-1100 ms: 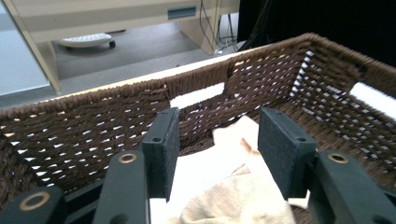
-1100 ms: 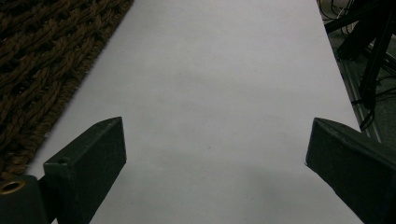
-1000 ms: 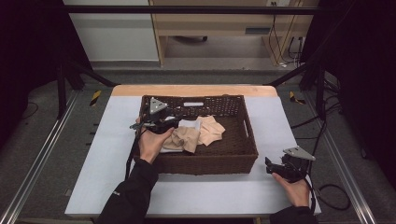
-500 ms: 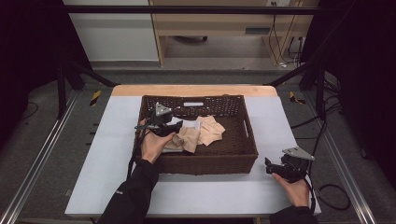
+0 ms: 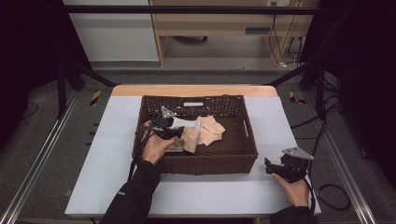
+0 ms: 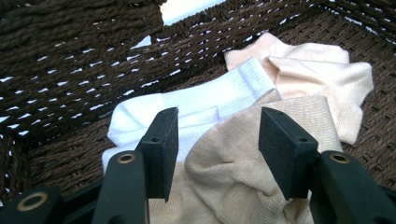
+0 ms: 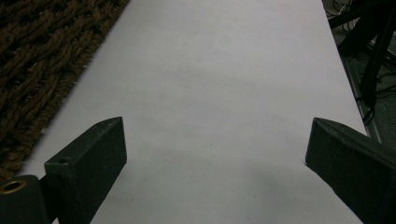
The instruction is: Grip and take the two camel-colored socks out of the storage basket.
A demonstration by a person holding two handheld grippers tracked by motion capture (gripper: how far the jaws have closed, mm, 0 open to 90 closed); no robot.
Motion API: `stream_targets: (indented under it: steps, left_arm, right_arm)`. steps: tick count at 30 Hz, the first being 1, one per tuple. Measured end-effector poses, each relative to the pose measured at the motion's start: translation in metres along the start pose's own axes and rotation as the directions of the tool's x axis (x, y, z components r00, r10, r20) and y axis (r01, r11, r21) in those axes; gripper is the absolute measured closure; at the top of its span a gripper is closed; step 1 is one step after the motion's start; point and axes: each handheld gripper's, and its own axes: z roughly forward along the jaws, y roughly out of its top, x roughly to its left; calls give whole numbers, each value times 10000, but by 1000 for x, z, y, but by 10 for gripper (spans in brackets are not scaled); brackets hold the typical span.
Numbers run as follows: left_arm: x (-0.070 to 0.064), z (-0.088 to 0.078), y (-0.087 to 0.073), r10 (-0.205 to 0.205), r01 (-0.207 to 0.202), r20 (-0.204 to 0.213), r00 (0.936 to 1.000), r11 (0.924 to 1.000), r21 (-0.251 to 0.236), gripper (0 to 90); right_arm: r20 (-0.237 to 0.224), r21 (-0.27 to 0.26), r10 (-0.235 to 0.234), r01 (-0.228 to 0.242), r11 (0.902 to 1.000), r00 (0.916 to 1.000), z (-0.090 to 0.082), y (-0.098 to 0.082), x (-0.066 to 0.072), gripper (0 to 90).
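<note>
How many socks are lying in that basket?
3 that I can tell: a white sock by the basket's wall, a tan sock overlapping it between the left gripper's open jaws, and a peach sock beyond. More may be hidden underneath.

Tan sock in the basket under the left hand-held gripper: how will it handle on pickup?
Likely floppy: the tan sock lies creased and folded. Probably light, being thin knit. It overlaps the white sock, so lifting may drag that one. The left hand-held gripper stands open over it.

One camera looks down from above; another sits close inside the dark brown woven wicker basket (image 5: 196,161), a third skims the pale grey table (image 7: 219,93) beside it.
</note>
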Motion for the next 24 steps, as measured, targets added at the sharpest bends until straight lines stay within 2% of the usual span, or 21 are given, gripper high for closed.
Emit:
stream_targets:
  steps: [7,11,12,15,17,18,19,21,24]
  left_arm:
    - [0,6,-1,-124,116,277,9995,9995,294,453]
    - [0,7,-1,-34,21,339,9994,9993,377,453]
    - [0,7,-1,90,-107,346,9994,9988,479,461]
    - [-2,8,-2,145,-173,401,9991,9974,706,545]
    - [-3,9,-2,134,-193,542,9984,9938,1095,607]
    - [-3,9,-2,134,-193,542,9984,9938,1095,647]
    - [-3,9,-2,74,-137,561,9984,9935,1130,647]
    - [-5,8,-2,-1,-78,646,9979,9925,1222,737]
    - [-5,6,-1,-8,-80,729,9973,9927,1203,810]
  right_arm:
    - [-4,5,4,-4,10000,10000,0,0,1,56]
    - [-52,39,-19,19,10000,10000,1,0,1,56]
    - [-48,63,5,-5,10000,10000,1,0,1,56]
    - [-37,57,6,-6,10000,10000,0,0,1,56]
    - [-30,53,-25,25,10000,10000,0,0,1,56]
    - [-28,41,-43,43,10000,10000,0,0,1,56]
    - [-28,41,-43,43,10000,10000,0,0,1,56]
    - [-20,53,-49,49,10000,10000,1,0,1,57]
    - [-15,62,-58,58,10000,10000,0,0,1,57]
